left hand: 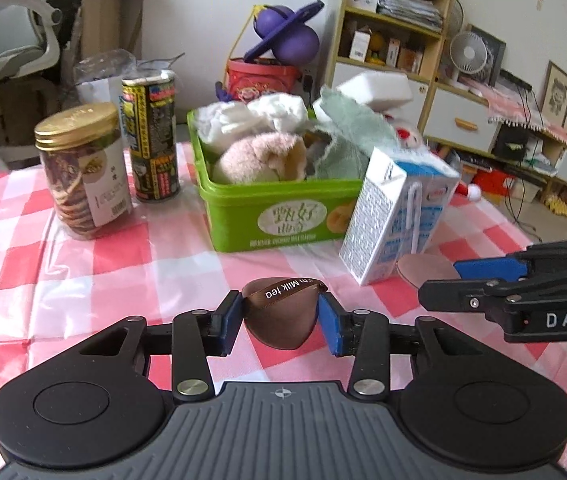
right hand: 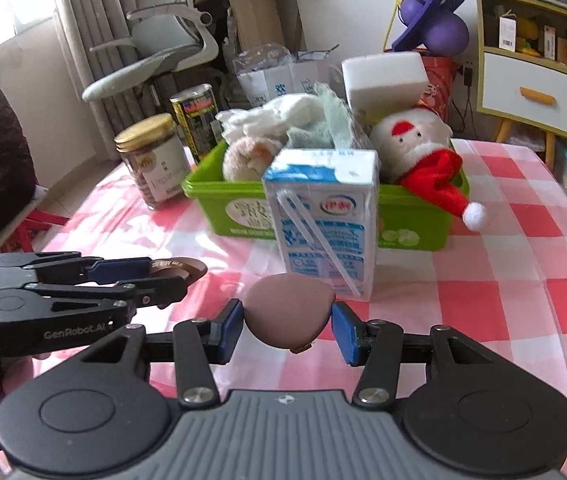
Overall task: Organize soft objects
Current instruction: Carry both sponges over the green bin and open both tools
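Note:
In the left wrist view my left gripper (left hand: pixel 279 326) is shut on a dark brown teardrop makeup sponge (left hand: pixel 283 306) with a ribbon reading "Milk tea", held just above the checked cloth. In the right wrist view my right gripper (right hand: pixel 287 326) is shut on a paler pink-brown teardrop sponge (right hand: pixel 287 308). The two grippers are side by side: the right gripper (left hand: pixel 439 280) shows at the right edge, the left gripper (right hand: pixel 175 274) at the left edge. Behind them a green plastic bin (left hand: pixel 283 216) (right hand: pixel 415 216) holds white cloth, a pink plush, green cloth, a white foam block and a Santa plush (right hand: pixel 415 140).
A blue-and-white milk carton (left hand: pixel 395 216) (right hand: pixel 323 220) stands right in front of the bin, close ahead of the right gripper. A gold-lidded jar (left hand: pixel 83 168) and a yellow-black can (left hand: pixel 151 136) stand left of the bin. The red-and-white checked tablecloth (left hand: pixel 83 264) covers the table.

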A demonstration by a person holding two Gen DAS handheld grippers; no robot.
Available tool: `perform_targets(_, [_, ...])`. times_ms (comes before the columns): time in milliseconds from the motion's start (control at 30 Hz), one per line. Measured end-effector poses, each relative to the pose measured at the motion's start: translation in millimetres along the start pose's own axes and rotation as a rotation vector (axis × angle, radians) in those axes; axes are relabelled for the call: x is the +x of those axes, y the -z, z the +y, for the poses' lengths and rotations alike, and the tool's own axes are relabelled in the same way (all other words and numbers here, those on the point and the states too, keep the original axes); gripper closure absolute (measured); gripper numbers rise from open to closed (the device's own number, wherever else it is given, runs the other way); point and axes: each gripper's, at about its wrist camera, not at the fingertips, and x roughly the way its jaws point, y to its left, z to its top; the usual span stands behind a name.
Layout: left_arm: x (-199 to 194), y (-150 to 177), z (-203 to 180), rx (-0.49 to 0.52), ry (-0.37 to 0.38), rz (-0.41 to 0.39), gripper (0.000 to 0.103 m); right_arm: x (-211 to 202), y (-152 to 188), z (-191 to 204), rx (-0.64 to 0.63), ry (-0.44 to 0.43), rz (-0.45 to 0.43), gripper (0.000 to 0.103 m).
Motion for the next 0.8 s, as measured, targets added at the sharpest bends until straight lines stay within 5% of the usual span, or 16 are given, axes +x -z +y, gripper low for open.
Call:
perform_targets(467, [-24.3,-29.3,2.9,-0.002,-0.023,-0.14,0.06,-34.1,-30.9,8.1,0.096,-0.11,-0.12,0.071])
perform_targets(800, [6.1,-62.2,3.8,0.046,-0.017,-0.169,0.06,-16.1,-83.7,0.7,0.068,-0.068,-0.164,0.071])
